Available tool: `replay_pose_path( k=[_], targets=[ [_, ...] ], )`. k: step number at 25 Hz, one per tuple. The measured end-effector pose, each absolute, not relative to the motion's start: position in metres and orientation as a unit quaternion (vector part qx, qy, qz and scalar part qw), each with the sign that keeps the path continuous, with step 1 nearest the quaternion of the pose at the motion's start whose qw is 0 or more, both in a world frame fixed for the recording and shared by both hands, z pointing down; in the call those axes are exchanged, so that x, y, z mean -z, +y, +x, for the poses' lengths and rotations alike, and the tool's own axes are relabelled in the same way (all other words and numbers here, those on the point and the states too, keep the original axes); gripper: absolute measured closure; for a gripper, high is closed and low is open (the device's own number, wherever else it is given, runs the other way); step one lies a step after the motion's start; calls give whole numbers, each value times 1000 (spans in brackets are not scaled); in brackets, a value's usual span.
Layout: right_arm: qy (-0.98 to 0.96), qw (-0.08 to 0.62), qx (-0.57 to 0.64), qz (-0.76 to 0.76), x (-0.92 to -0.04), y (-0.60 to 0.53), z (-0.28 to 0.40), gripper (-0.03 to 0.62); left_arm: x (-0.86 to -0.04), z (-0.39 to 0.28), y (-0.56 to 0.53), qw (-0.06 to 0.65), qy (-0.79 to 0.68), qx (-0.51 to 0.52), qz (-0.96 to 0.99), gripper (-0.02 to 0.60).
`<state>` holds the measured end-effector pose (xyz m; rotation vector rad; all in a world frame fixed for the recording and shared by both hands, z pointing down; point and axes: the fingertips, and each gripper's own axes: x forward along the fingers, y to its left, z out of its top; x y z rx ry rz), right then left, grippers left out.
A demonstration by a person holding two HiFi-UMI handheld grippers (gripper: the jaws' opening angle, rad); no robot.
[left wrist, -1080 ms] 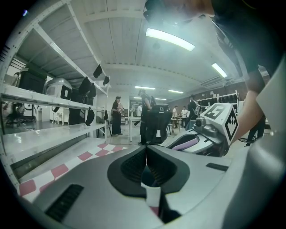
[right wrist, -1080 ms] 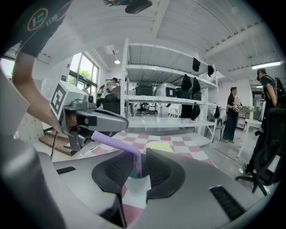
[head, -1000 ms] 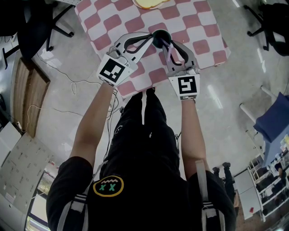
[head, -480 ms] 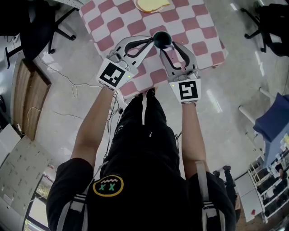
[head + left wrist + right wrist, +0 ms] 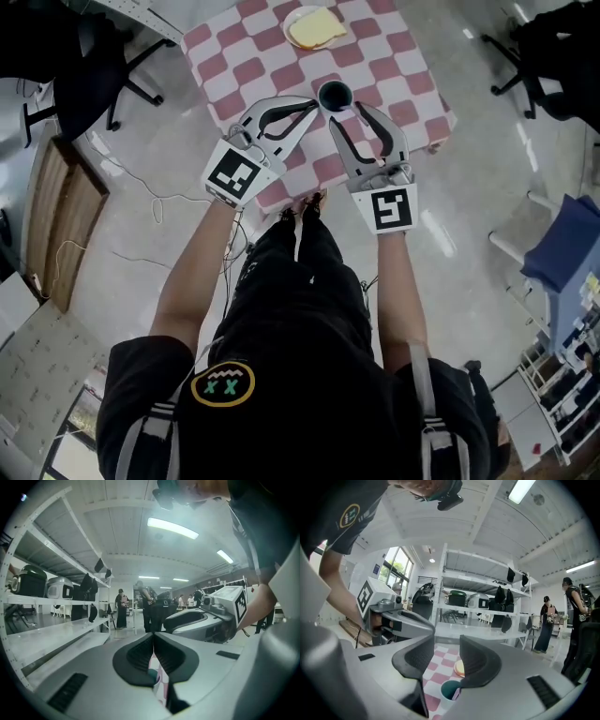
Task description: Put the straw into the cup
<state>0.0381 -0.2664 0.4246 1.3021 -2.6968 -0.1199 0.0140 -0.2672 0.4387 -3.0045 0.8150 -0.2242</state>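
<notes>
Fingers (image 5: 478, 660) of right gripper (image 5: 345, 114) wide, just opening, empty; left gripper (image 5: 314, 103) pinched together, empty. Both pulled back from cup (image 5: 335, 94) on tabletop (image 5: 262, 56) versus earlier; straw (image 5: 456, 693) inside cup.

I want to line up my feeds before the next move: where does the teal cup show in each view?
Head view: the cup is at upper centre, near the table's front edge.
Left gripper view: only a sliver of it shows, at bottom centre.
Right gripper view: it sits at bottom centre, with its open top visible.
Shared landmark: the red-and-white checked tablecloth under the cup appears in all three views.
</notes>
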Motion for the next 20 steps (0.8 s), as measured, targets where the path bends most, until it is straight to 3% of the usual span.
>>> replay_pose_path(
  k=[8,13,16,20],
  targets=[
    [-900,54,54,429,-368,-226,27,421,-383,-1,-231,16,256,63,-965,561],
    [-900,62,66,427,-349,-206,24,479,-362,-9,-212,15,258,62,-964,561],
    [-897,64,66,433,-344,-199,26,562,-354,-14,-205,15,262,57,-963,561],
    [-899,63,63,429,-340,-190,23,571,-347,-18,-198,14,266,53,-963,561]
  ],
)
